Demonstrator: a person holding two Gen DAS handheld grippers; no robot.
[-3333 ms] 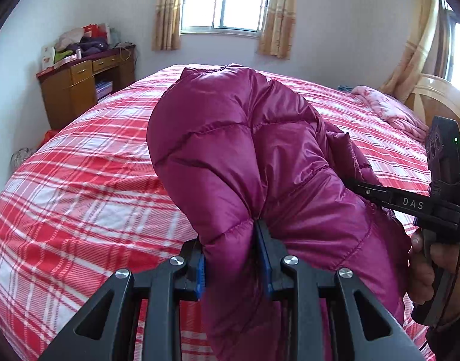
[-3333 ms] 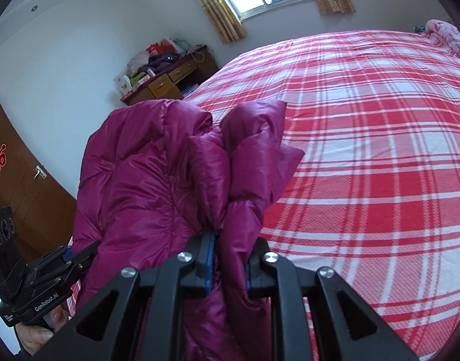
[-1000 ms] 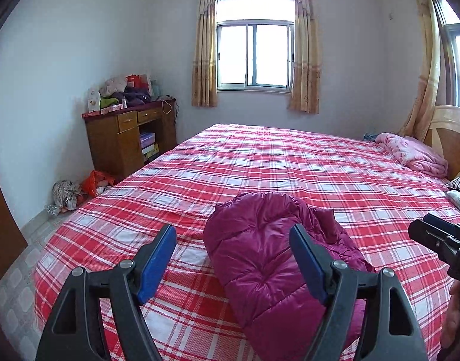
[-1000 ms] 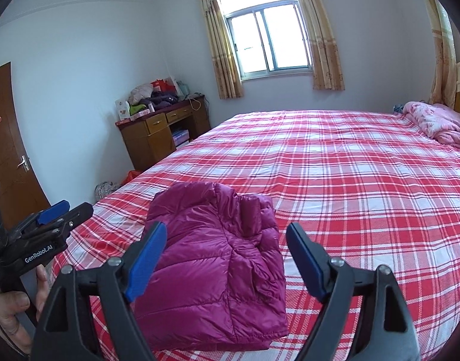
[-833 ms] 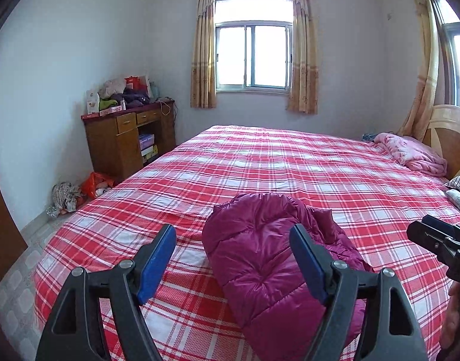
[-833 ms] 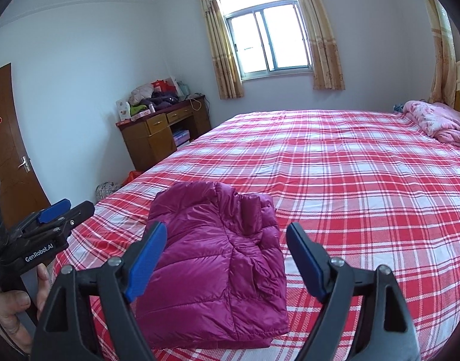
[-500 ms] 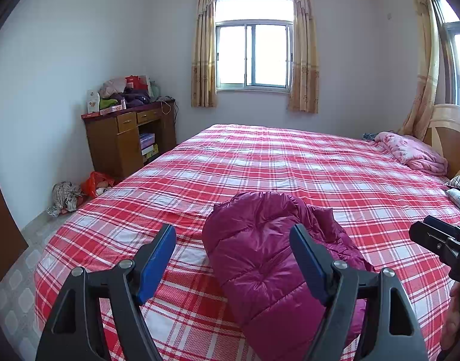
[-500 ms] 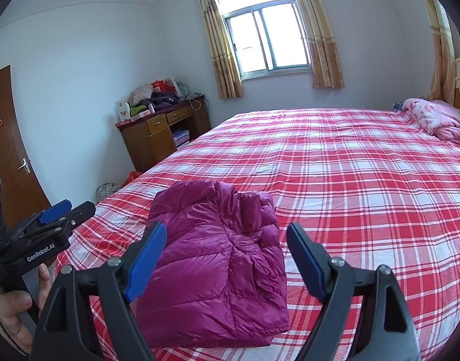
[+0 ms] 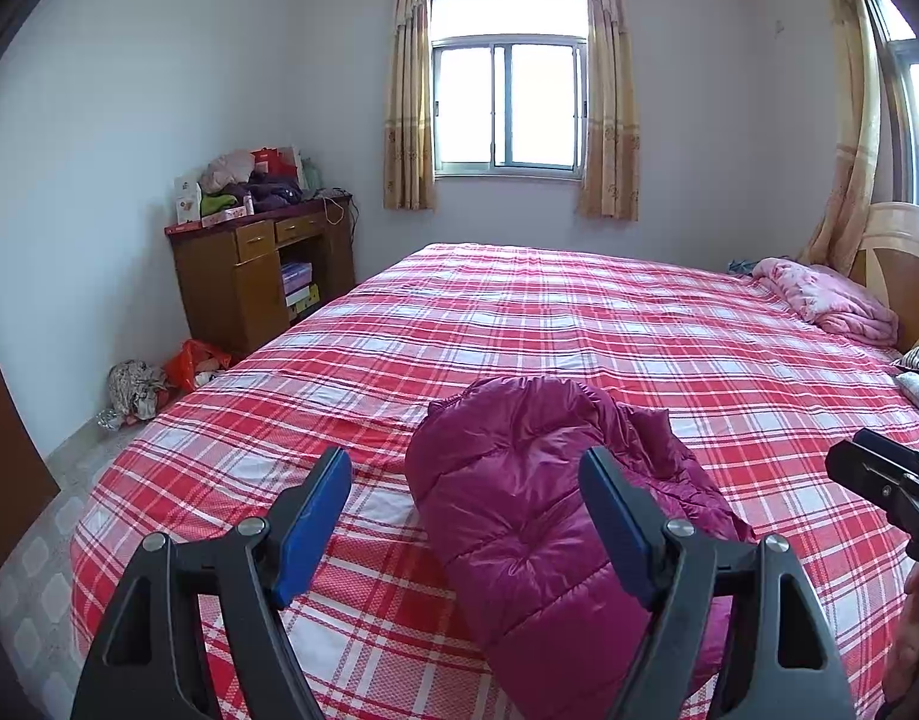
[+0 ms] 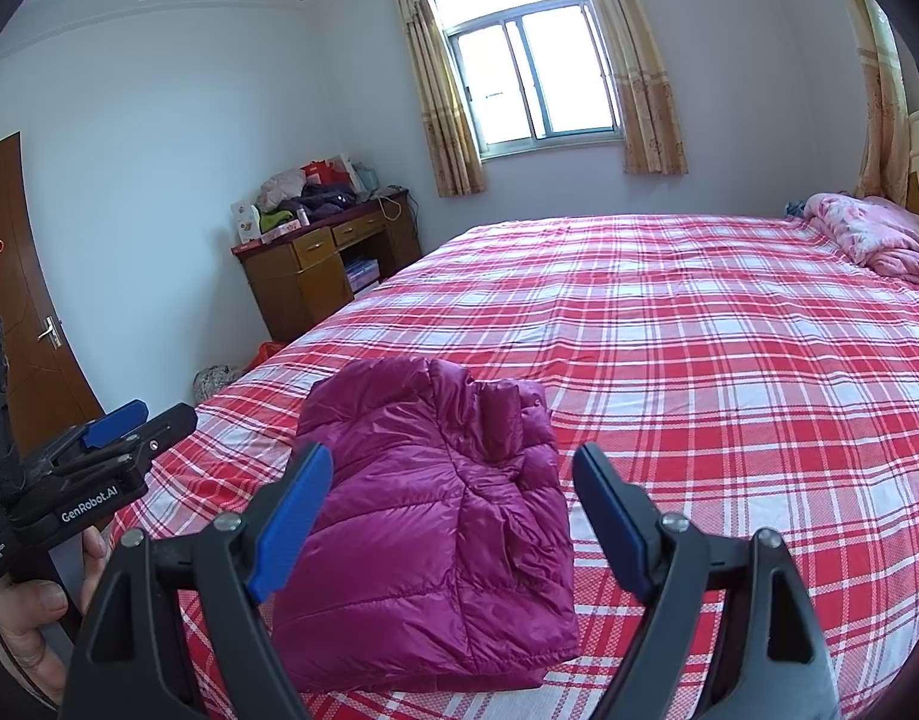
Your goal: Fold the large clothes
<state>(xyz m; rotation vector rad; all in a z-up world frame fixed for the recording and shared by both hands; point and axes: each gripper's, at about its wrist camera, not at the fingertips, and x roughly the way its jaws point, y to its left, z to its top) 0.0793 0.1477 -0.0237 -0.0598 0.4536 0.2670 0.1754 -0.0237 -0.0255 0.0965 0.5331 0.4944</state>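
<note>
Bed [image 9: 579, 312]: red-white plaid cover, fills most of room; broad bare stretch beyond and right of jacket.
Magenta puffer jacket [image 10: 435, 516]: folded bundle, lies near bed's near edge.
Wooden desk [image 9: 261, 282]: against left wall, clutter on top.
Pink blanket [image 10: 873, 240]: heaped by headboard.
Left gripper [image 9: 465, 522]: above near edge, angled down, jaws wide, holding nothing.
Right gripper [image 10: 447, 516]: same pose, jaws wide, clear of jacket.

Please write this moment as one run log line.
jacket: folded, on bed | left tongs: open, empty | right tongs: open, empty
</note>
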